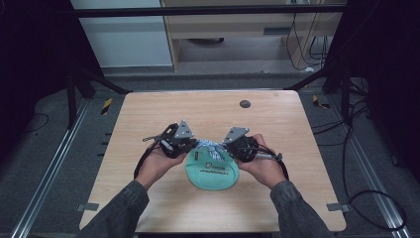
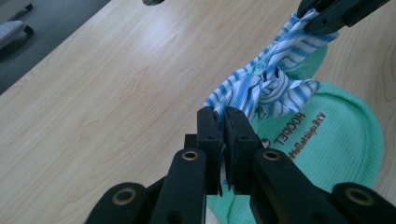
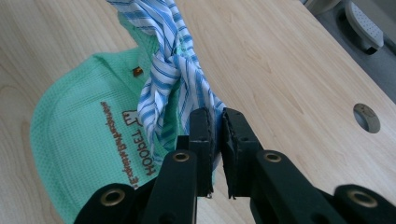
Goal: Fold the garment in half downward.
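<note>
A mint-green mesh pouch (image 1: 213, 173) with dark lettering lies on the wooden table (image 1: 148, 114) between my hands. Blue-and-white striped cloth ties (image 1: 208, 146) rise from its top and are knotted together. My left gripper (image 1: 192, 144) is shut on one striped end; in the left gripper view its jaws (image 2: 221, 116) pinch the cloth just below the knot (image 2: 268, 86), over the pouch (image 2: 336, 144). My right gripper (image 1: 225, 145) is shut on the other striped end, and its tips (image 3: 215, 116) clamp the cloth (image 3: 163, 79) beside the pouch (image 3: 79, 140). The right gripper (image 2: 327, 14) appears at the top of the left gripper view.
A round cable hole (image 1: 244, 104) sits in the far part of the tabletop, also seen as a cable hole (image 3: 366, 117) in the right gripper view. Metal rails (image 1: 47, 173) and cables (image 1: 366, 198) run on the floor either side.
</note>
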Motion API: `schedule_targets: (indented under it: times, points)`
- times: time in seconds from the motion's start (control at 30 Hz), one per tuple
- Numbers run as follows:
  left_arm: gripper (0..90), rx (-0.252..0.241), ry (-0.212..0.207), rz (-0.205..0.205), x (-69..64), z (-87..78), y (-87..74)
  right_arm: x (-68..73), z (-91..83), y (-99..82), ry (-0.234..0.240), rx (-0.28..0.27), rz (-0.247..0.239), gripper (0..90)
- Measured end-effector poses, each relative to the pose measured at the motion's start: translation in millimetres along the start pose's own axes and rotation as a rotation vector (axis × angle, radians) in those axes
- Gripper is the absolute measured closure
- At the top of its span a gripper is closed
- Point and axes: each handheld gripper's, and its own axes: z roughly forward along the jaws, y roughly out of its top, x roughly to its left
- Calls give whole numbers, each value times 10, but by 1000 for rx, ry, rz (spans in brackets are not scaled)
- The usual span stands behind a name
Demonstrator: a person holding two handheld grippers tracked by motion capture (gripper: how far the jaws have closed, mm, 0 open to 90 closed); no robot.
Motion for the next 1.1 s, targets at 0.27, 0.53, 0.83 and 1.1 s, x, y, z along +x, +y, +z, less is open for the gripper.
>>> schedule_targets:
  times: [0.27,0.53,0.83,1.1]
  points:
    - [859,5,-15,-9,-59,0,-103,89,34,-51,14,9,-16,826]
    - [858,8,-29,-9,-132,1,-174,142,58,-126,30,12,-18,823]
    - [858,10,-48,-13,-194,21,-260,210,52,-205,46,10,-11,820]
    - [856,13,-64,-17,-264,41,-343,266,59,-277,59,16,-3,816]
